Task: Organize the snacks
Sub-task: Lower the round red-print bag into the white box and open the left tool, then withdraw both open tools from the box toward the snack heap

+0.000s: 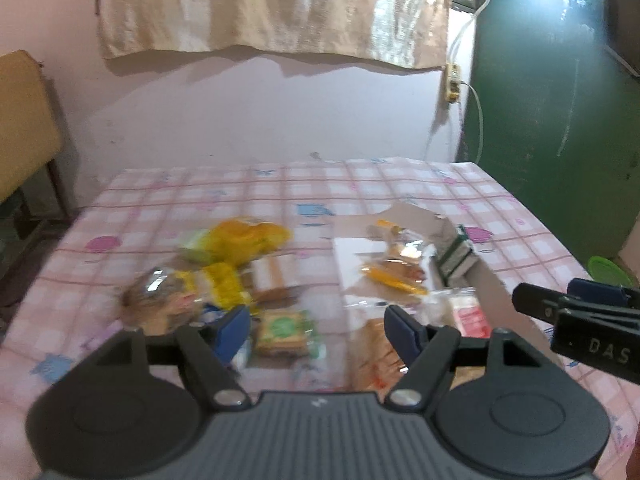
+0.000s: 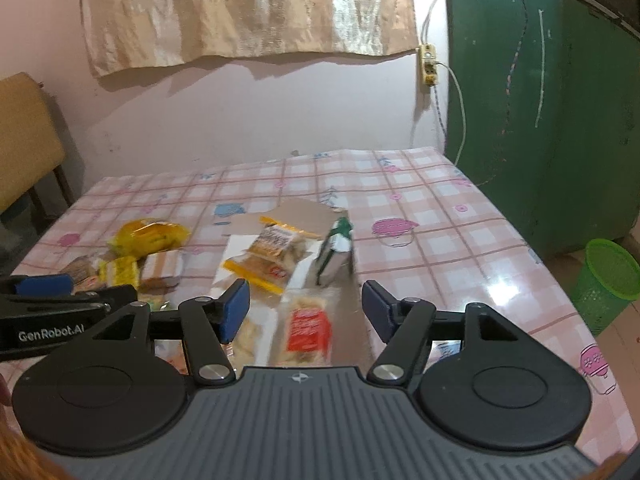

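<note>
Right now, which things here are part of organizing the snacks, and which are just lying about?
Part of the job:
- yellow snack bag
- red-label packet
- green-label biscuit pack
- opened cardboard box, holding orange-edged packets

Just lying about:
- green basket
- wooden chair
- wall cloth

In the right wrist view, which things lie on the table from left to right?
Yellow crinkly snack bag → clear packet of brown biscuits with yellow edges → green and white carton standing on a flattened cardboard box → green plastic basket on the floor.
</note>
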`<state>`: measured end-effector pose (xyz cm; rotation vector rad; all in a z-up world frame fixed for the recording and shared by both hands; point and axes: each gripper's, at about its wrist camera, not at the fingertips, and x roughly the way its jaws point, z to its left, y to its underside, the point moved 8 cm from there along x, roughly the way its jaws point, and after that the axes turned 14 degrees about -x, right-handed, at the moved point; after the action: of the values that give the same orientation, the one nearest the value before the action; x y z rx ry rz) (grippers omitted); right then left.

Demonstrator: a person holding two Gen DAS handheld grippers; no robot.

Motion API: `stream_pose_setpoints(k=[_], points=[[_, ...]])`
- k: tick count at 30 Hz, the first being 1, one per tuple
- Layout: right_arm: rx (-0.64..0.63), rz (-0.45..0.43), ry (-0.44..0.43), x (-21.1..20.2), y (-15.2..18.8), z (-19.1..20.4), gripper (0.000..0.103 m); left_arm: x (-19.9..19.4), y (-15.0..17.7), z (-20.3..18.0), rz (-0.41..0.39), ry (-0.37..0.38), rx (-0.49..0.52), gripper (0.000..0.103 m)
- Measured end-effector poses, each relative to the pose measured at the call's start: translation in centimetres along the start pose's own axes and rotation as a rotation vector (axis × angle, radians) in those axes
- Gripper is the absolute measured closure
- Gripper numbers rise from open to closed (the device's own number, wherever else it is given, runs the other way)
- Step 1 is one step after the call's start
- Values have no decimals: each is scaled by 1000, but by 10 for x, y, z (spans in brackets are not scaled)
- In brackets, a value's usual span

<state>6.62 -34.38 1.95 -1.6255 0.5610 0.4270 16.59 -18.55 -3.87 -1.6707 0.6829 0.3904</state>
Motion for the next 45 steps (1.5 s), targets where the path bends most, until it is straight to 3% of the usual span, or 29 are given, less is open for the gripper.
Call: stream_pose_setpoints(k=[18,33,37,45], points=[[-91,-1,-176,-3,0,90,20,-47,14,114,-37,-147,-94,29],[-156,29,-262,8,7,135,20,-37,27,170,-14,-209,-145,29],[-160,40,-273,15,8,139,20,-24,26,176,-15,-210,-103,22],[-164,80,-303,29,17,151,20,32,14,188,-2,-186,73,10]])
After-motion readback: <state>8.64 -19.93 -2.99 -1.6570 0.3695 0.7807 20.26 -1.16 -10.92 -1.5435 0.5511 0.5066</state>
